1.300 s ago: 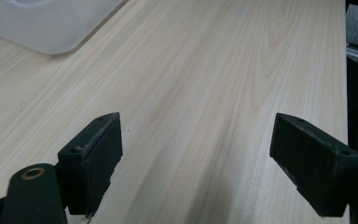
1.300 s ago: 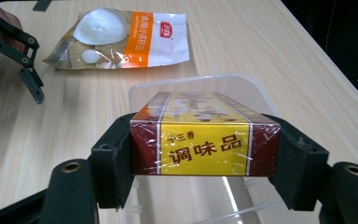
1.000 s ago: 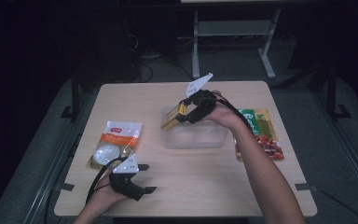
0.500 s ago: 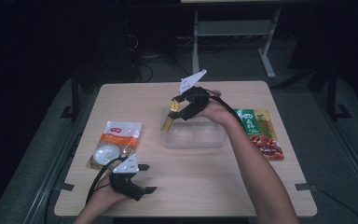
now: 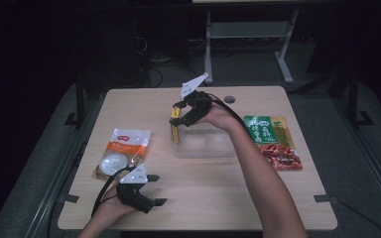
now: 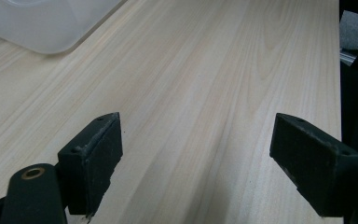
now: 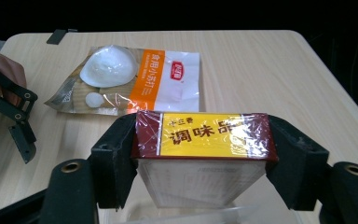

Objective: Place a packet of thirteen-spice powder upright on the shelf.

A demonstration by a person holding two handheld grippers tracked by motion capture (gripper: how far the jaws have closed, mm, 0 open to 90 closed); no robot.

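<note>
Even overhead light falls on the table (image 5: 278, 198) while the room behind stays nearly black; soft shadows sit under the arms, glare streaks the box wrap (image 7: 205, 135), near jaws look blurred

The left gripper (image 5: 151, 191) rests low at the near left of the table, jaws spread wide with nothing between them, held by the left hand (image 5: 110, 208). The right forearm (image 5: 258, 178) extends forward across the table. The right gripper (image 5: 178, 116) is raised and tilted downward, jaws clamped on a load.
</note>
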